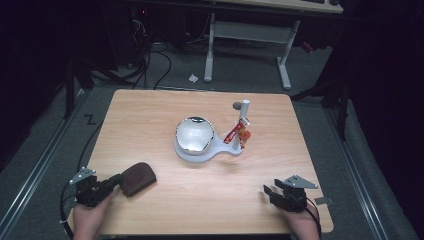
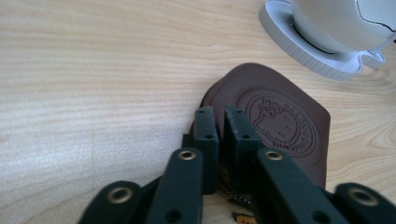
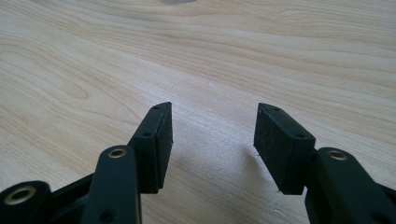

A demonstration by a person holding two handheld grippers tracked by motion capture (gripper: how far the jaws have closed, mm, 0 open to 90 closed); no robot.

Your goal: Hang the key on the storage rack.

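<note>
My left tongs [image 2: 219,122] are pinched onto the near edge of the brown leather pouch [image 1: 137,178], which lies flat on the table [image 1: 150,115] at its near left; the grip is made, lifting is left. Its long axis points toward the white bowl [image 1: 195,134]. My right tongs [image 3: 212,140] rest spread and empty

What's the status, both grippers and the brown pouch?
Left gripper shut on brown pouch edge. Right gripper open, nothing between jaws. Pouch flat on table.
</note>
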